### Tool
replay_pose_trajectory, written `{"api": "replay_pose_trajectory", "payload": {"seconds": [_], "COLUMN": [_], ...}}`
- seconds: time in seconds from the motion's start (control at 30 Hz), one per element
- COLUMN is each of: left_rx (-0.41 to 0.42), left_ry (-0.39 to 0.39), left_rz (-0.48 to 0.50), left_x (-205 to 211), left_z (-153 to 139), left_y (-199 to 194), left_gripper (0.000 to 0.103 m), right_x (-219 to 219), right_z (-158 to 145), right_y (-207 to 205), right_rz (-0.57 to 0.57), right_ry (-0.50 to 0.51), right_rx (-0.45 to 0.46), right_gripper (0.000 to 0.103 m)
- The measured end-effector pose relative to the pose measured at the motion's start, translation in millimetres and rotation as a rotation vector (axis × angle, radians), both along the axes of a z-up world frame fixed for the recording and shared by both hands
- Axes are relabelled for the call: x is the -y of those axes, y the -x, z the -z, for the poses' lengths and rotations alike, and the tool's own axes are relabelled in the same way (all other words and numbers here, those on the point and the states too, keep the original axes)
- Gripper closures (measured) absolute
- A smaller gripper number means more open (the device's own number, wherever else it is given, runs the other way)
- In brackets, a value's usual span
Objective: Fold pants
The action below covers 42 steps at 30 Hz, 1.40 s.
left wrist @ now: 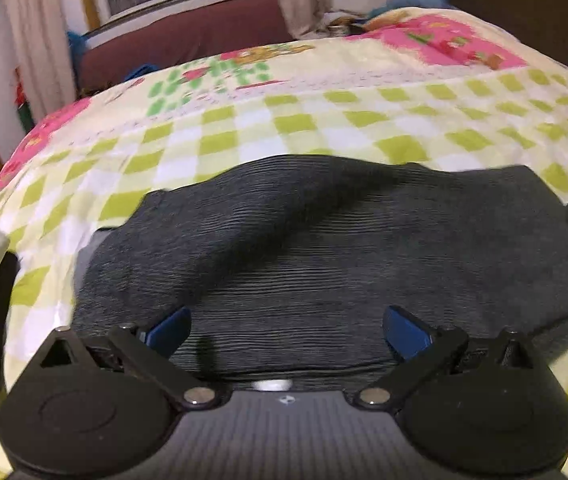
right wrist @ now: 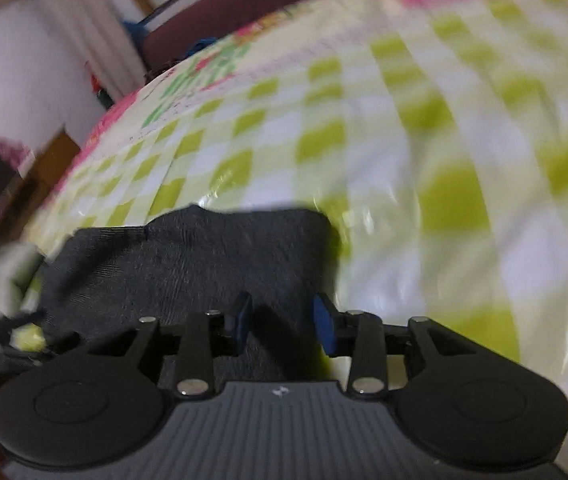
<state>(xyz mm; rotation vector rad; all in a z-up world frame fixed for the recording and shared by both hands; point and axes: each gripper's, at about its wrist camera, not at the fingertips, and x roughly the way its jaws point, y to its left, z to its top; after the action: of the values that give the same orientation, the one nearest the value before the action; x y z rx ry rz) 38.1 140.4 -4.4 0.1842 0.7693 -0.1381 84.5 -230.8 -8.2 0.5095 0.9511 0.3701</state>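
Folded dark grey ribbed-knit pants [left wrist: 324,248] lie on the green-checked bed sheet [left wrist: 284,120], beneath both released, spread blue fingers [left wrist: 168,330] [right wrist: 326,330].

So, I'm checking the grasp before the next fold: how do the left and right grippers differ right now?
The left gripper has its jaws spread wide, while the right gripper has them much closer, though a gap shows. The left sits over the middle of the dark pants; the right sits at their edge, with the checked bedspread beside it. The left view is fairly sharp; the right is motion-blurred. Both have blue pads and grip nothing visibly.
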Motion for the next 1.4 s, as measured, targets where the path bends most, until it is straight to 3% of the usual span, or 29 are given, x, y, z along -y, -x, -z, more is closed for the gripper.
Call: {"api": "replay_pose_trajectory", "payload": {"seconds": [0.17,0.33,0.5,0.53,0.6,0.63,0.7,0.83,1.0,1.13,1.27,1.4], "left_rx": [-0.016,-0.01,0.018,0.019,0.014,0.006,-0.044,-0.119,-0.101,-0.095,0.004,0.066], "left_ry": [-0.028,-0.043,0.02,0.031,0.024,0.008,-0.003,0.038,-0.013,0.072,0.101,0.089], "left_rz": [0.096,0.18,0.276,0.3,0.353,0.373,0.396,0.438,0.585,0.658,0.618,0.459], "left_x": [41,66,87,92,107,115,128,145,192,218,209,185], "left_z": [2,1,-11,-11,-7,-3,7,14,14,4,-17,-16], "left_y": [7,10,13,14,14,13,10,16,34,34,24,-5], "left_gripper": [0.0,0.0,0.0,0.0,0.0,0.0,0.0,0.0,0.0,0.0,0.0,0.0], "right_x": [19,25,18,14,7,5,8,22,54,90,111,103], "right_z": [28,33,54,57,56,55,46,32,17,3,-20,-48], "right_y": [-5,-14,-41,-45,-48,-45,-30,-11,-10,-4,8,21], "right_rz": [0.022,-0.031,-0.015,-0.004,0.018,0.02,0.026,0.028,0.045,0.105,0.148,0.14], "right_ry": [-0.25,-0.303,-0.477,-0.474,-0.418,-0.395,-0.42,-0.422,-0.292,-0.149,-0.064,-0.039], "right_rx": [-0.084,-0.092,-0.113,-0.111,-0.109,-0.107,-0.081,-0.028,0.002,-0.006,-0.001,0.039], "right_gripper": [0.064,0.06,0.052,0.054,0.071,0.085,0.091,0.094,0.094,0.094,0.094,0.094]}}
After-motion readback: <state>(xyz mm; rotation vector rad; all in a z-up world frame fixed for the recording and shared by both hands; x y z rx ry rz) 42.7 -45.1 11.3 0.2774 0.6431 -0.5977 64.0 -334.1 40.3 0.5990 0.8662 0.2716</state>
